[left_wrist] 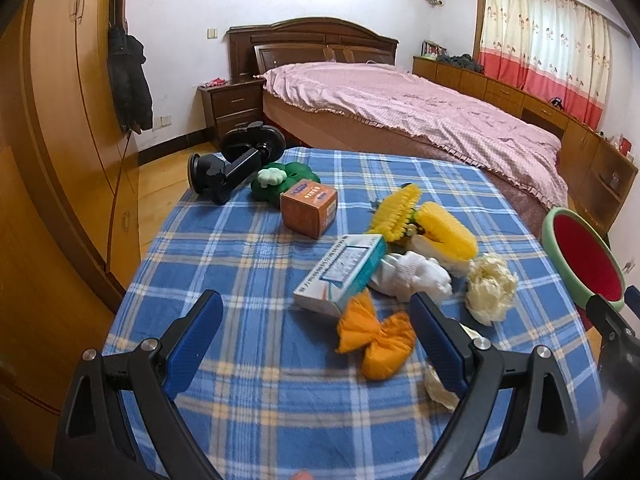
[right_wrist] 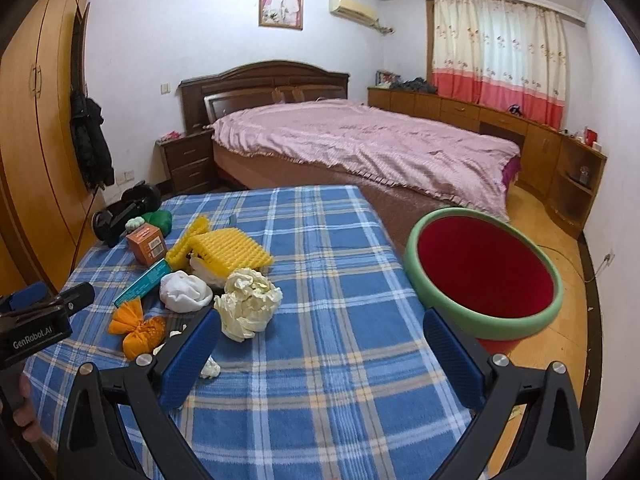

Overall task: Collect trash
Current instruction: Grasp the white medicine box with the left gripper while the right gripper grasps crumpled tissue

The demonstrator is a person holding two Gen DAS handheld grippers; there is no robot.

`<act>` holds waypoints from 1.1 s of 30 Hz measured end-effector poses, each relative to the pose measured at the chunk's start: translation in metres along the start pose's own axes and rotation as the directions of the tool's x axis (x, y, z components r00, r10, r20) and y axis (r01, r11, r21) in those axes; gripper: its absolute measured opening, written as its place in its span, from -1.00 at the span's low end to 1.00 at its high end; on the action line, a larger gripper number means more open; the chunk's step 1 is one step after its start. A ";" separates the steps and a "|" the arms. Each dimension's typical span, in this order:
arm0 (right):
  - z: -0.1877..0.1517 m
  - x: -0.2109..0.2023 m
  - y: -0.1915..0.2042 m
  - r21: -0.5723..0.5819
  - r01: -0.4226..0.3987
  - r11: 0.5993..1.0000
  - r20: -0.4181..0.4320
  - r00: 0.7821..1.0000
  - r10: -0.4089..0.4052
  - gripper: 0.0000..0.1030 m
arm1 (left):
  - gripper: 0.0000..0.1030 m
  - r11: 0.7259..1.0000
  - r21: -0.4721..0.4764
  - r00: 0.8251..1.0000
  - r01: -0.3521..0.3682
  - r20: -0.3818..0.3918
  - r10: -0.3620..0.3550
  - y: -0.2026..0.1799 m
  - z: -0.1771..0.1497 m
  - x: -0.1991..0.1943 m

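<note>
Your left gripper (left_wrist: 316, 344) hangs spread wide over the orange wrapper (left_wrist: 376, 342); your right gripper (right_wrist: 322, 356) gapes too, cream paper wad (right_wrist: 248, 300) just ahead, red bin (right_wrist: 486, 276) right

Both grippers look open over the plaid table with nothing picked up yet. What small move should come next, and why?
Probably ease the right gripper forward and down onto the crumpled cream paper wad. Its jaws are open and empty, the wad lies just ahead of its left finger, and the red bin with green rim sits at the table's right edge. The left gripper is open too, nearest the orange wad.
</note>
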State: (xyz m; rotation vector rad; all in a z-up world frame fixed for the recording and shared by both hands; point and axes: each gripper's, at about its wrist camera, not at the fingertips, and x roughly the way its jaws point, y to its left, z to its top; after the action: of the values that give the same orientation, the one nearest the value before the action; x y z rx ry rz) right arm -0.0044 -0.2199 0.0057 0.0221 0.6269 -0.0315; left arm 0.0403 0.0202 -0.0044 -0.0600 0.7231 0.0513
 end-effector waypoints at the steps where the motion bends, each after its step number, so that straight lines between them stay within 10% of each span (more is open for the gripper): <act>1: 0.002 0.005 0.001 -0.001 -0.005 1.000 -0.014 1.000 0.005 1.00 | 0.82 1.000 0.001 1.000 -0.001 -0.008 0.001 0.001 0.003 0.004; 17: 0.008 0.094 0.019 -0.020 -0.078 0.997 -0.234 0.970 0.071 0.97 | 0.74 0.998 0.059 0.986 0.023 -0.167 -0.013 -0.007 0.021 0.085; 33: 0.012 0.116 0.032 0.019 -0.208 0.978 -0.279 0.938 0.205 0.15 | 0.14 0.993 0.003 0.962 0.117 -0.248 -0.112 -0.003 0.020 0.117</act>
State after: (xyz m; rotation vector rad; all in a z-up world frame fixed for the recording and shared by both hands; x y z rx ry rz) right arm 0.0973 -0.1906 -0.0520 0.0832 0.9057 0.1817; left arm 0.1413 0.0213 -0.0665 -0.0923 0.9691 -0.0751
